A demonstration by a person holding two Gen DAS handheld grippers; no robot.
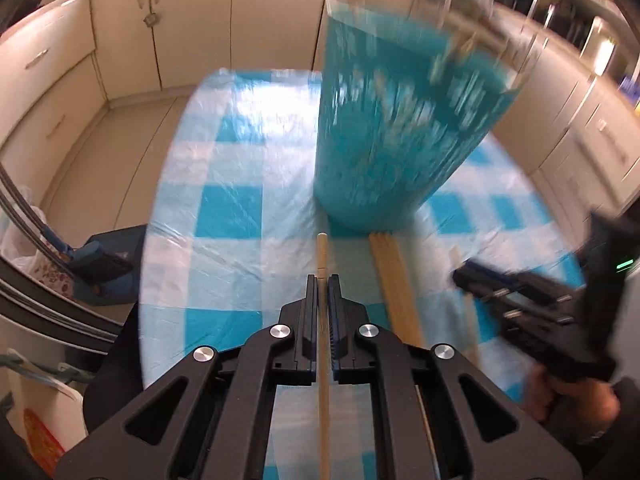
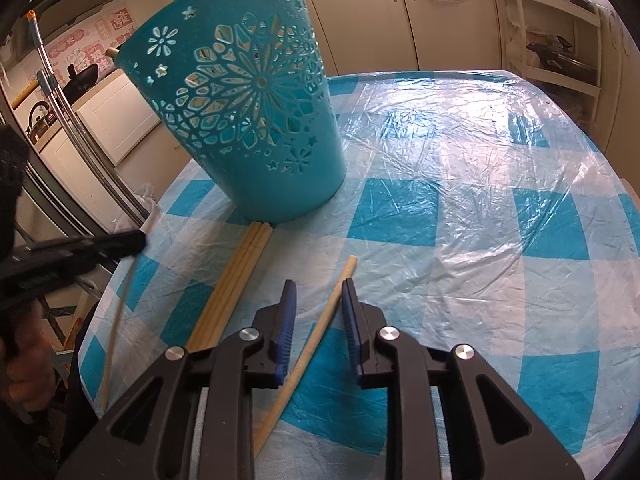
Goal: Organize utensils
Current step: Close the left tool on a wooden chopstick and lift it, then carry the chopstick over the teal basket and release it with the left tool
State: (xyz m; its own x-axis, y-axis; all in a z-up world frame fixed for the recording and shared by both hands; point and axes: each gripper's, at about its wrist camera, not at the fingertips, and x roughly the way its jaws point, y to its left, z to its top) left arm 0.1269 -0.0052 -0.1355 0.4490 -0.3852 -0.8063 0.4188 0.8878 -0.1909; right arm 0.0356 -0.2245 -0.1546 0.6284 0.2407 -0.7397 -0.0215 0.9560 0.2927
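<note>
Two grippers are at work over the checked tablecloth (image 2: 460,208), and each has its own chopstick to deal with. Nearest, the left gripper (image 1: 322,292) is clamped tight on a single chopstick (image 1: 322,248), which runs straight out along its fingers with the tip pointing at the base of the blue basket (image 1: 384,128); that view is blurred, so the gripper looks to be in motion. The right gripper (image 2: 318,300) has its jaws spread wide and holds nothing; a loose chopstick (image 2: 320,328) lies on the cloth between them, its long axis slanting from near-left to far-right, so it crosses the gap at an angle, not squarely. Just to the left of it a bundle of chopsticks (image 2: 236,276) lies flat, its far ends touching the basket's foot. Farther off stands the perforated basket, upright, some sticks visible through its cut-outs. My guess is that the right gripper is nearer the loose stick and should close on it, while the left lifts its stick up to the basket's rim.
</note>
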